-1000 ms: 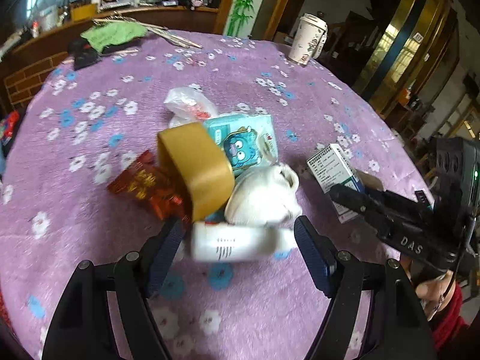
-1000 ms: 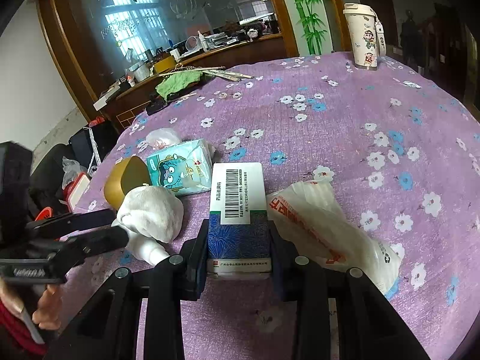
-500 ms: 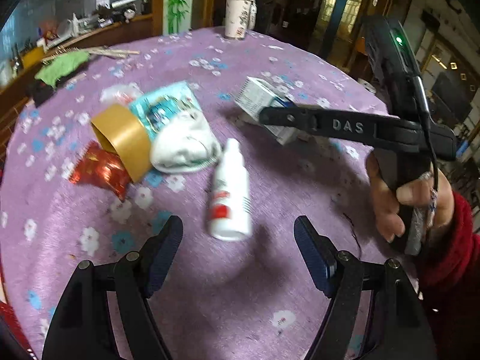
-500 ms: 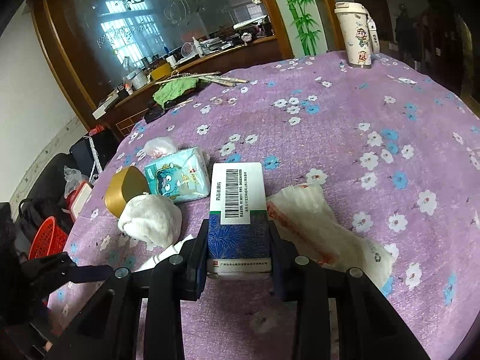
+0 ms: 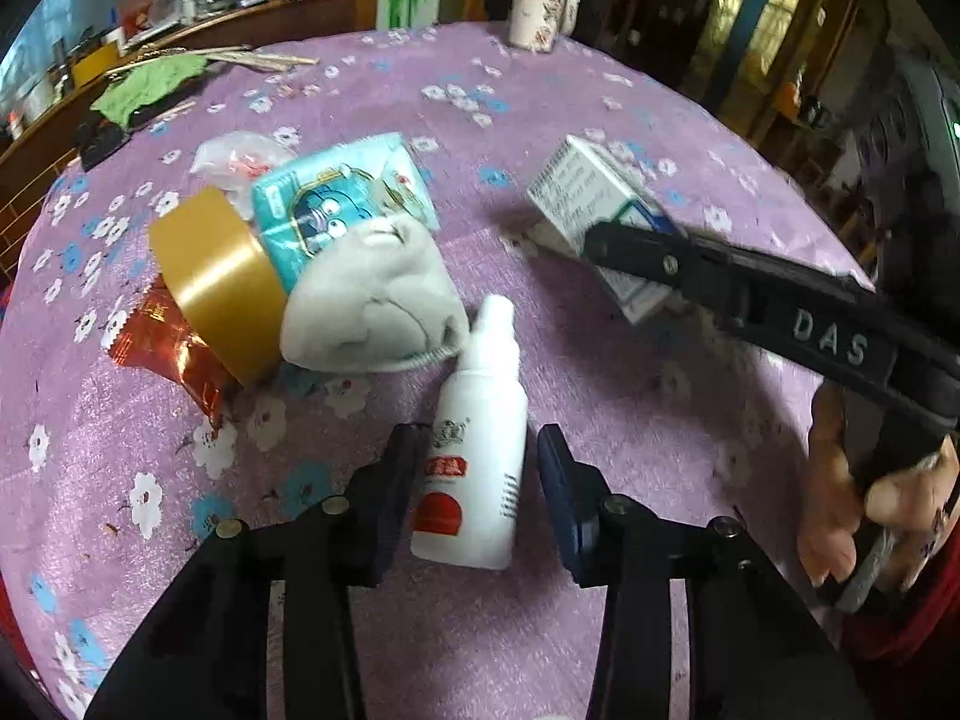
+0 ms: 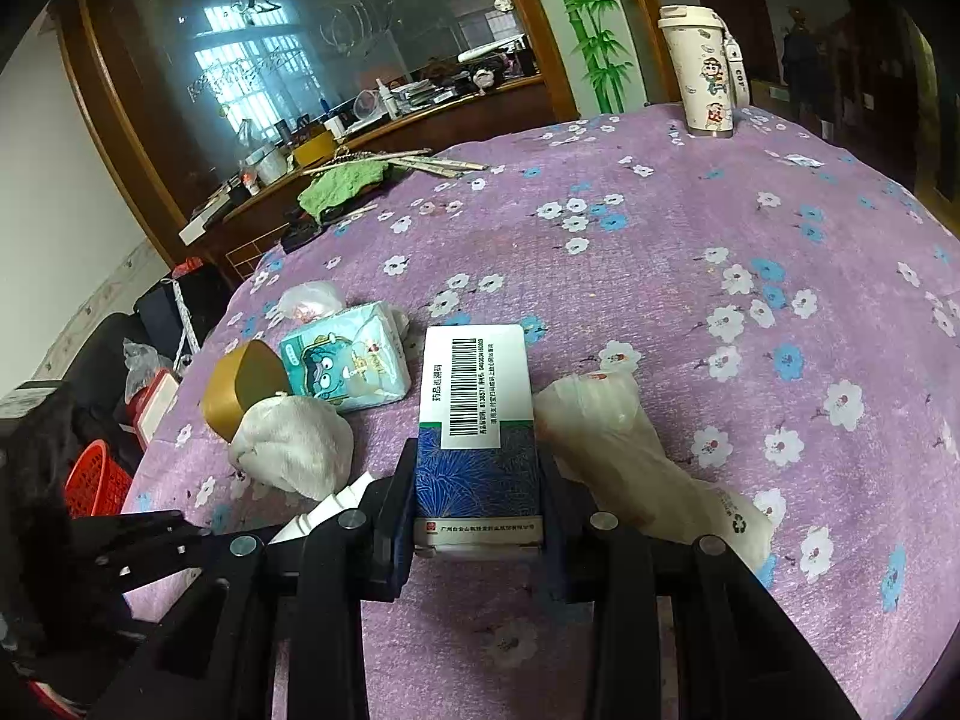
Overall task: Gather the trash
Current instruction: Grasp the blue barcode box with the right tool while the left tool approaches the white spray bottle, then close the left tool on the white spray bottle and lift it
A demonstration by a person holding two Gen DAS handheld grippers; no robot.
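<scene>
A white spray bottle (image 5: 474,450) with a red label lies on the purple flowered tablecloth (image 5: 600,390). My left gripper (image 5: 480,444) straddles its lower half and its jaws are closing. The left pad touches the bottle, and a sliver of cloth shows at the right pad. My right gripper (image 6: 478,462) is shut on a blue and white medicine box (image 6: 477,414) with a barcode. That box (image 5: 588,192) also shows in the left wrist view, under the right gripper's black finger (image 5: 690,267). A hand (image 5: 840,498) holds that gripper.
Left of the bottle lie a white cloth wad (image 5: 372,300), a tape roll (image 5: 216,276), a tissue pack (image 5: 342,204), a red wrapper (image 5: 174,354) and a clear bag (image 5: 240,156). A white plastic bag (image 6: 630,462) lies beside the box. A cup (image 6: 705,78) stands far back. A red basket (image 6: 96,480) is beyond the table edge.
The left gripper swung so that the bottle now points away between its fingers, moved down over it and narrowed its jaws. The right gripper kept still, shut on the box.
</scene>
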